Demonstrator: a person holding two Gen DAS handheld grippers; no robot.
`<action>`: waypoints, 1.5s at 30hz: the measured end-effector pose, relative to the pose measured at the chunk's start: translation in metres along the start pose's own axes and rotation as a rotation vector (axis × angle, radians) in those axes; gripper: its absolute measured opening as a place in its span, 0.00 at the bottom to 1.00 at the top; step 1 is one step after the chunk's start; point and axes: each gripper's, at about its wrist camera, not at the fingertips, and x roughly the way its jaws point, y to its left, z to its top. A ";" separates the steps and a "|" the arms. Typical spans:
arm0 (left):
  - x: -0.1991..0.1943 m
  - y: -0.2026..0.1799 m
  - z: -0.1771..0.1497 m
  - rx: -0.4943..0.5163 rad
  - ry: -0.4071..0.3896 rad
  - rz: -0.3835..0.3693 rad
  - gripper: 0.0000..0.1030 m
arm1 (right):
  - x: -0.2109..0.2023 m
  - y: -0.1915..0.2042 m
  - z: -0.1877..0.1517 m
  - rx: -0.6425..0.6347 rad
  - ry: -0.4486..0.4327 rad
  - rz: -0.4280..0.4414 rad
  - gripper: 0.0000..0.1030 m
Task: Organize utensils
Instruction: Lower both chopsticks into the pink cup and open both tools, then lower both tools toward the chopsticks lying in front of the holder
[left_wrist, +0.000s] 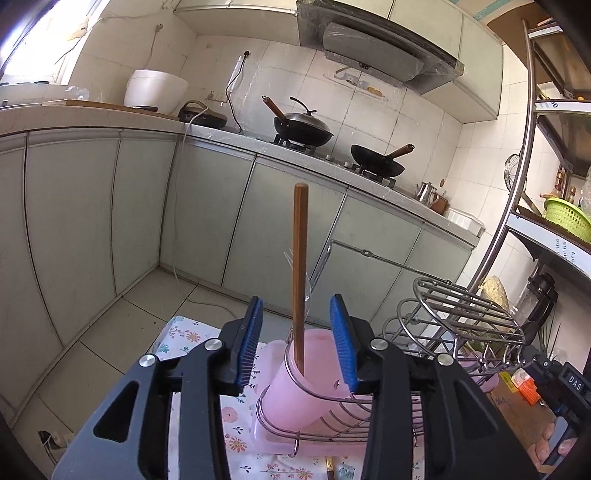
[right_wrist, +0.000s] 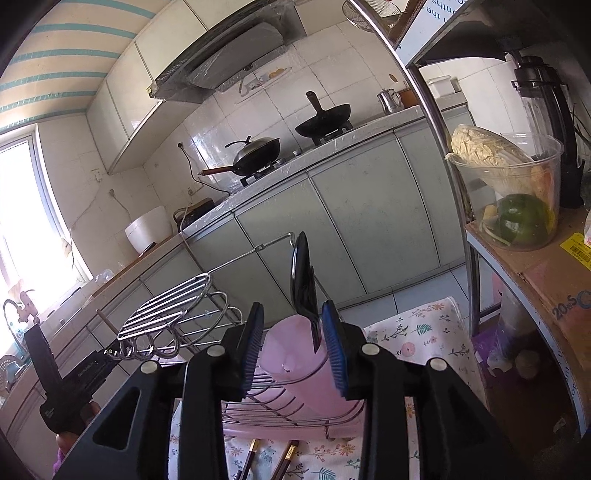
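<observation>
Left tongs apart around slim wooden chopstick, upright in pink plastic cup; right tongs apart beside glossy black spoon; chrome wire rack.

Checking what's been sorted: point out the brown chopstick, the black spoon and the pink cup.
Brown chopstick (left_wrist: 300, 258), left wrist view, mid-shaft.
Black spoon (right_wrist: 301, 273), right wrist view, on its bowl.
Pink cup (left_wrist: 291, 391), left wrist view, side wall.

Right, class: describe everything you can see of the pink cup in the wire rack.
The pink cup looks like translucent plastic, tall and round. It stands tilted in a wire ring at the end of the metal rack, over a pink tray. A wooden chopstick stands in it, alongside a clear plastic utensil. Neither open hand-held gripper touches it.
</observation>
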 end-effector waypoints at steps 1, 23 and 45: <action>-0.001 0.000 -0.001 -0.001 0.003 0.002 0.37 | -0.002 0.000 -0.002 -0.002 0.003 -0.002 0.32; -0.011 0.006 -0.089 0.047 0.260 0.003 0.37 | -0.011 -0.016 -0.099 0.062 0.284 -0.032 0.32; 0.006 -0.023 -0.145 0.145 0.505 -0.030 0.37 | 0.010 -0.011 -0.149 0.093 0.456 0.023 0.32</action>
